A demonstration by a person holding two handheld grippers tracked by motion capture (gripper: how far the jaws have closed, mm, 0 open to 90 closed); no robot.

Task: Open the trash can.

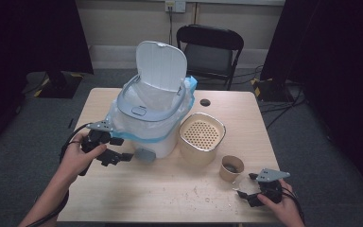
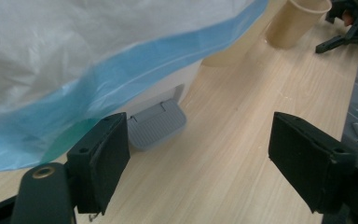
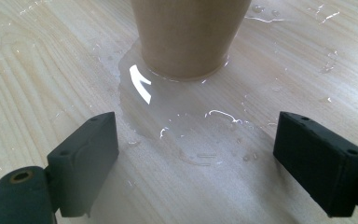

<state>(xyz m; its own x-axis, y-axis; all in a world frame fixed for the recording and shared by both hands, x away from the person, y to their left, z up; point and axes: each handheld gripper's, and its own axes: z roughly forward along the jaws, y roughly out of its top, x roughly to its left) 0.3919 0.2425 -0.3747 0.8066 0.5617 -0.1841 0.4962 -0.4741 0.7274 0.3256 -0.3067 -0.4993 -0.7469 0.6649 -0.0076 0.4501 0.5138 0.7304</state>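
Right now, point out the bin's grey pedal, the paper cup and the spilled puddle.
grey pedal (image 2: pixel 156 124), left gripper view, on its ribbed top.
paper cup (image 1: pixel 230 171), high view, on its outer wall.
puddle (image 3: pixel 186 121), right gripper view, on its middle.

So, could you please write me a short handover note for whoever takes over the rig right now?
Left hand-held gripper: open, holding nothing, low at the front of the white pedal bin, jaws either side of the way to the grey foot pedal.
Right hand-held gripper: open, holding nothing, on the table just short of the paper cup.
Bin: lid up, liner bag draped over the rim.
Beside it: beige strainer container.
Clear puddle around the cup's base.
Done: lid open, bag in.
Left, probably: deal with the cup and the spill.
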